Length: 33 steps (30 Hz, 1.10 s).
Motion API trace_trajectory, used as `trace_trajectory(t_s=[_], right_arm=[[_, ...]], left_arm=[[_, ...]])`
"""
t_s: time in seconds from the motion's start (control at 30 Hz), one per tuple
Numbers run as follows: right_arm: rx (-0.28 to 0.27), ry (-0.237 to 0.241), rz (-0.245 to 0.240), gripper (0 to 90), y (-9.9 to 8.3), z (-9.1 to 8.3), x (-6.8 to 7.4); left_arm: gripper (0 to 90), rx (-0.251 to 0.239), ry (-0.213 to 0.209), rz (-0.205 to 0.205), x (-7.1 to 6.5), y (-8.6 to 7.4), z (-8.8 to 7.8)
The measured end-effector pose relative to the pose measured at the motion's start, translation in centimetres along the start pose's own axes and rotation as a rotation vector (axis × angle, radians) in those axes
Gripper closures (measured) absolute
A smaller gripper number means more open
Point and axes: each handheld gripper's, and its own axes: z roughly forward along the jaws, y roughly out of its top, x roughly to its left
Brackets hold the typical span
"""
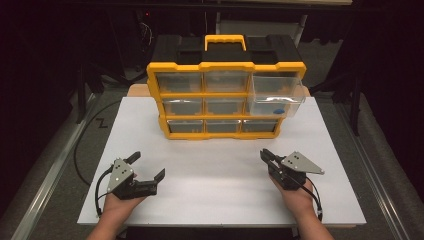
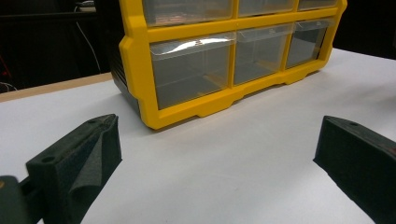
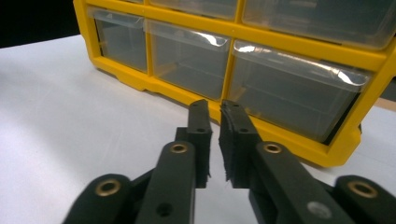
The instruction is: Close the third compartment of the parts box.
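Cabinet: the yellow drawer cabinet [image 1: 226,100] is standing upright at the far side of the white table [image 1: 220,185], facing me so I can reach every drawer front.
Open drawer: the top right drawer [image 1: 276,95] is sticking out of the cabinet, with something blue inside.
Left gripper: my left gripper [image 1: 146,168] is resting near the cabinet's lower left corner, jaws spread wide and holding nothing.
Right gripper: my right gripper [image 1: 263,154] is pointing at the cabinet's bottom right drawer [image 3: 299,100], jaws pressed nearly together on nothing, probably readying to nudge.
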Motion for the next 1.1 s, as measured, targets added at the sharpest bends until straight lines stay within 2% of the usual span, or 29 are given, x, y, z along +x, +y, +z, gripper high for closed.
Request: trace_trajectory(t_s=[0.07, 0.6, 0.93, 1.1], right_arm=[[-0.007, -0.003, -0.004, 89.8, 0.1, 0.0, 0.0], [-0.067, -0.019, -0.034, 90.0, 1.1, -0.5, 0.4], [-0.118, -0.022, -0.029, 90.0, 1.8, -0.7, 0.5], [-0.137, -0.04, -0.016, 90.0, 2.2, -0.7, 0.5]], left_arm=[[1.2, 0.0, 0.0, 0.0, 0.0, 0.0, 0.0], [1.2, 0.001, -0.001, 0.005, 0.0, 0.0, 0.1], [1.3, 0.007, -0.002, 0.01, 0.0, 0.0, 0.2], [1.3, 0.011, 0.0, 0.009, 0.0, -0.1, 0.2]])
